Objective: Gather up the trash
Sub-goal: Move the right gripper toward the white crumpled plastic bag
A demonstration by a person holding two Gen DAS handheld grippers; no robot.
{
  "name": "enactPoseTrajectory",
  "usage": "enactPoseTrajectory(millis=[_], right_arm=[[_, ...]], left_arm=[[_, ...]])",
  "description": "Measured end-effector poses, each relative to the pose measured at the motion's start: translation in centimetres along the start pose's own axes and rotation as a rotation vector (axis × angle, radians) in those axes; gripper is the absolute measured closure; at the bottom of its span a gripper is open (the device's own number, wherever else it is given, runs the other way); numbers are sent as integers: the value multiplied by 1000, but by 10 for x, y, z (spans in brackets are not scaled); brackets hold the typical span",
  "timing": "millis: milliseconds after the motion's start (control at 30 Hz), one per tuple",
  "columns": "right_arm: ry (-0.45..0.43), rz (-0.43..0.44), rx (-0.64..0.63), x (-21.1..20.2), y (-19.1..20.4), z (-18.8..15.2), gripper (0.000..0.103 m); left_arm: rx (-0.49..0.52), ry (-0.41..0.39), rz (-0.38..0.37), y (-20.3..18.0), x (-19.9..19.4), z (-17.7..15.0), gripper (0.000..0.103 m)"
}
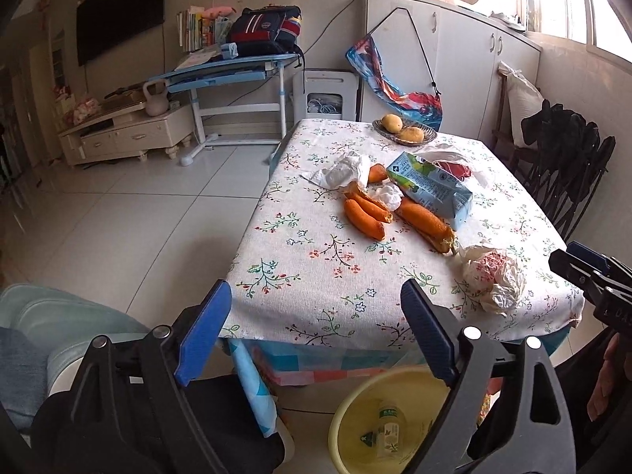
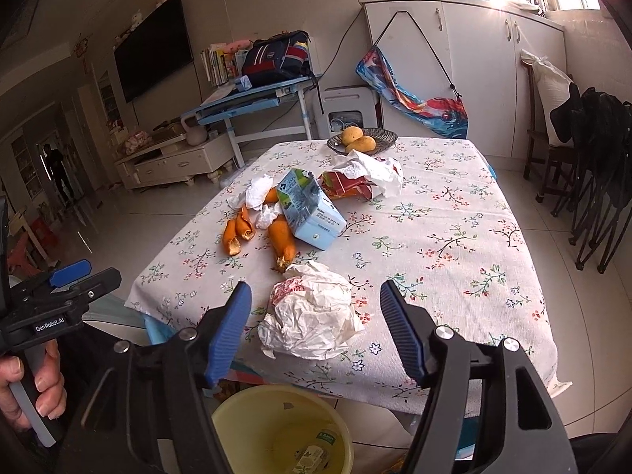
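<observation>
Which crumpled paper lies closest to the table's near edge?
The big wad with red print, alone by the edge; the other papers sit among the orange peels.

A dark woven dish [image 2: 381, 135] holding two yellow mangoes [image 2: 357, 139] sat at twelve o'clock on the floral-clothed worktop [image 2: 454, 237].

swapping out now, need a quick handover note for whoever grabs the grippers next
Left gripper: open, empty, at the table's near edge.
Right gripper: open, empty, lined up on the crumpled white paper wrapper, not touching it.
Done: a small plastic bottle lies in the yellow plastic bin on the floor.
Left on the floral tablecloth: wrapper, blue-green drink carton, orange peels, tissues, red packet.
</observation>
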State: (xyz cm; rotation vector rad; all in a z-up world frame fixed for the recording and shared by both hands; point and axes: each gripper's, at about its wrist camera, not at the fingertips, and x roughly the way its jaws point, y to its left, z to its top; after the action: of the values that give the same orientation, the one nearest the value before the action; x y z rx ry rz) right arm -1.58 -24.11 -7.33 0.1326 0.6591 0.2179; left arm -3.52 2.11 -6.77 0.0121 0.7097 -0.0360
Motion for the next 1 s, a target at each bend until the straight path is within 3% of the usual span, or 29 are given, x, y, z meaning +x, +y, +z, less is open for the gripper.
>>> enactPoseTrajectory(millis=[567, 1000], right_arm=[[16, 4, -23, 4, 8, -2, 34], [77, 12, -36, 24, 17, -4, 34]], left_arm=[[-46, -7, 10, 8, -1, 2, 18], [-75, -2, 2, 14, -1, 3, 18]])
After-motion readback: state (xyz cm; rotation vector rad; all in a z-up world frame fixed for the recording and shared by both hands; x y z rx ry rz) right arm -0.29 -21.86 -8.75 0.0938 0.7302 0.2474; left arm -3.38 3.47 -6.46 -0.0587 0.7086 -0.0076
